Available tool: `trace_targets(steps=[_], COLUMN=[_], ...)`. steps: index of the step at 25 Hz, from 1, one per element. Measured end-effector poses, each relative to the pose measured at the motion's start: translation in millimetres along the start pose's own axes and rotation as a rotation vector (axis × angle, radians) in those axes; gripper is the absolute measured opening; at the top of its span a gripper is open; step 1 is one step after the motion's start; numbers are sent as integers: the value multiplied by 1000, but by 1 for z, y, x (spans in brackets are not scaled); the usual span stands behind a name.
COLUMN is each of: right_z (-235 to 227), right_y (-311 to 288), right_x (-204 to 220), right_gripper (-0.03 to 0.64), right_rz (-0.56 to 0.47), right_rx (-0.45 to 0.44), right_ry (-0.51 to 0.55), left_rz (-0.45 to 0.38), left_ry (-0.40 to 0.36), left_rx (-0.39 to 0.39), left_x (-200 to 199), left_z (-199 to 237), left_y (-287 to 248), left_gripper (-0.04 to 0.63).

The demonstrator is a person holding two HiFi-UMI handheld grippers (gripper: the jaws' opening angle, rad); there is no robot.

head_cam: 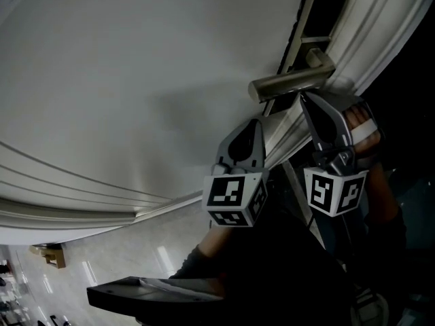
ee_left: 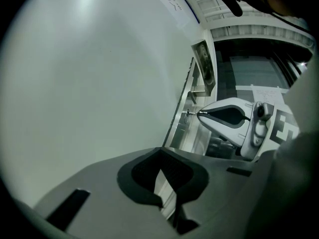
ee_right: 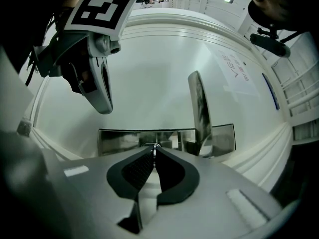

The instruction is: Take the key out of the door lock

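The small metal key (ee_right: pixel 155 146) sticks out of the shiny lock plate (ee_right: pixel 119 142) on the white door (head_cam: pixel 136 80), just below the lever handle (head_cam: pixel 292 80). My right gripper (ee_right: pixel 154 151) is shut on the key, its tips right against the plate. From the left gripper view the key (ee_left: pixel 191 113) shows as a thin stub between the right gripper's tip and the door edge. My left gripper (ee_left: pixel 162 156) is shut on nothing and hangs beside the door face, left of the right gripper (head_cam: pixel 304 100).
The lever handle (ee_right: pixel 199 108) juts out just right of my right gripper's tips. The door frame's mouldings (head_cam: pixel 380 39) run along the right. A tiled floor (head_cam: pixel 136 257) and a small stand (head_cam: pixel 51 253) lie below on the left.
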State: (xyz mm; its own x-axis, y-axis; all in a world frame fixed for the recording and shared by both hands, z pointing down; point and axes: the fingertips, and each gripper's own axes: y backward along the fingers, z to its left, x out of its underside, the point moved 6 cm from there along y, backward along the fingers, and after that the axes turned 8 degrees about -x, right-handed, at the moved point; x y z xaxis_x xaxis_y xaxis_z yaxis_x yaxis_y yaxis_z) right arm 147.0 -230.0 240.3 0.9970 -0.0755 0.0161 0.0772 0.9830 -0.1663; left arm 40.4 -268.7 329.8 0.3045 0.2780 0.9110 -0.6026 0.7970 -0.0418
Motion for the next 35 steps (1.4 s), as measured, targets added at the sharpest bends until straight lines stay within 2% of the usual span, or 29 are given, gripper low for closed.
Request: trace_targets(steps=[35], right_z=[4], right_y=[5], right_x=[2], right_gripper=[12], right_rz=[-18], right_rx=[10], right_ry=[-8], left_rz=[29], left_ry=[35], left_rx=[-6], left_x=[12], left_z=[-5], left_y=[1], left_gripper=[0])
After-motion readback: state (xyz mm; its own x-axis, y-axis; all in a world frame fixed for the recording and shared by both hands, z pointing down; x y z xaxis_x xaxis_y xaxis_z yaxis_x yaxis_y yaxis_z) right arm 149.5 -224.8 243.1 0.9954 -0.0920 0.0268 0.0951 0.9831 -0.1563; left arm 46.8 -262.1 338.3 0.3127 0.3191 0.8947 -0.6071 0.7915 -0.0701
